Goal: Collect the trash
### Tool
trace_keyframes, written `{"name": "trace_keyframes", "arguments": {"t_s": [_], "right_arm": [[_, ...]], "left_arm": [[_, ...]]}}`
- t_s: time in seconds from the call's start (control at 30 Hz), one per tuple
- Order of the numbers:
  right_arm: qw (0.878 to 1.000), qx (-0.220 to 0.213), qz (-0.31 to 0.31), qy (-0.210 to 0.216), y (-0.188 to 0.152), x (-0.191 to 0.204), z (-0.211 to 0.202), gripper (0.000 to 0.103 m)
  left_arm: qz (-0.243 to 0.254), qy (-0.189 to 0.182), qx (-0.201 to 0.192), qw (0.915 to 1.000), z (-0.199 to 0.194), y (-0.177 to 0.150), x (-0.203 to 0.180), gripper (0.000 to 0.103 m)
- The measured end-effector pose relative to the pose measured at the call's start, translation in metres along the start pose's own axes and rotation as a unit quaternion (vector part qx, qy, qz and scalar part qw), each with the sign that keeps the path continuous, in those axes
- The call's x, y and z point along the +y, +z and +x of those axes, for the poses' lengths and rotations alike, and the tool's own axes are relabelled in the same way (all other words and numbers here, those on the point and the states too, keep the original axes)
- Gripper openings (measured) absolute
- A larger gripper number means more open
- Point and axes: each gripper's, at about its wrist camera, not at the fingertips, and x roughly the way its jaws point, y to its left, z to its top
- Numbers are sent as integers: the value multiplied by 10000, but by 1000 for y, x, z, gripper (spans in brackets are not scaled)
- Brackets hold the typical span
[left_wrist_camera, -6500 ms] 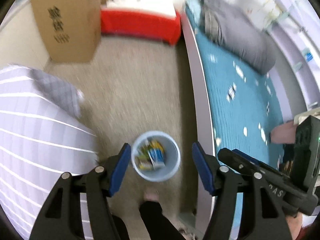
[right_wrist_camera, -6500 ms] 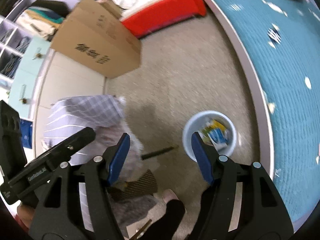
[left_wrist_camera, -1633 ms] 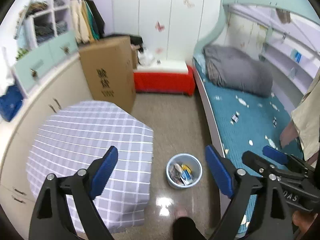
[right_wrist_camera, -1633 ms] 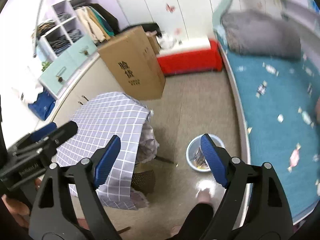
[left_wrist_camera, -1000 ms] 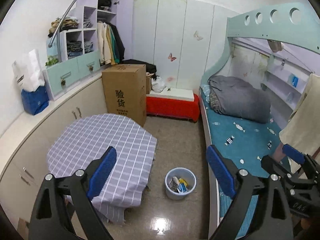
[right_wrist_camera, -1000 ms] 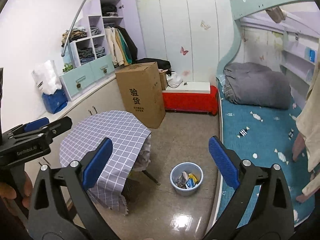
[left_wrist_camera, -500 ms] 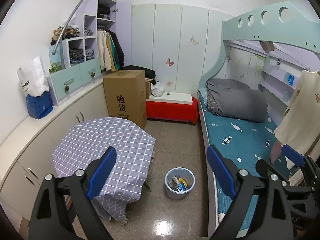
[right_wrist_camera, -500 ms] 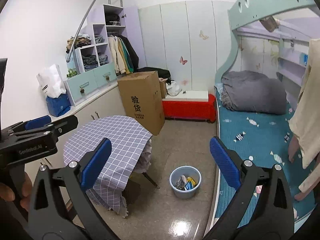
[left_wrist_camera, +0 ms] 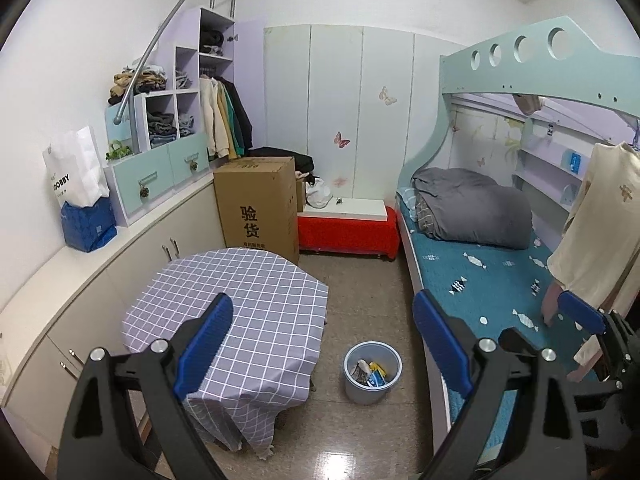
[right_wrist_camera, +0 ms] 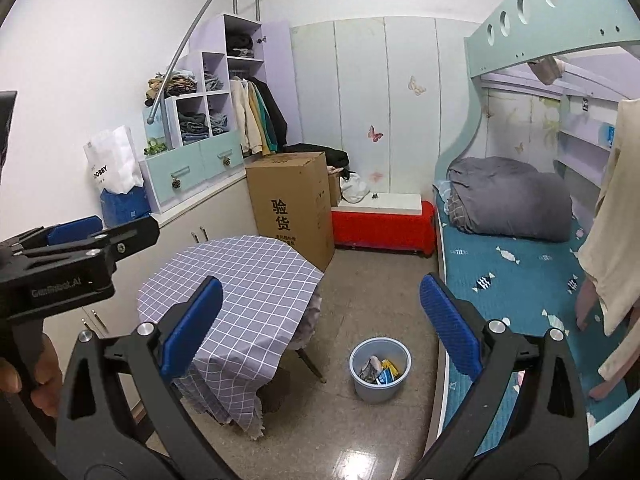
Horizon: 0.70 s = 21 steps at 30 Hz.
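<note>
Holding both the left gripper (left_wrist_camera: 323,332) and right gripper (right_wrist_camera: 321,312) high with jaws apart and empty, I judge the trash collected in the bin (left_wrist_camera: 373,372).

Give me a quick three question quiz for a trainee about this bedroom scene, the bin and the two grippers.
1. True or false: the blue bin already holds trash.
2. The bin stands on the floor between the checked table and what?
A. the bed
B. a sofa
C. a fridge
3. Fill in: the left gripper and right gripper both hold ____.

Key: 1 true; 2 A; 3 nothing, both open.
</note>
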Motion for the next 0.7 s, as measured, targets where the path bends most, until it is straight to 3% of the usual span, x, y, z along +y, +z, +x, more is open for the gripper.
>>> {"name": "trace_keyframes", "arguments": {"t_s": [0.7], "right_arm": [[9999,50,3,-136,-6,20,-12,97]], "left_arm": [[57,-231,-118,9996,-13,-2,18,90]]}}
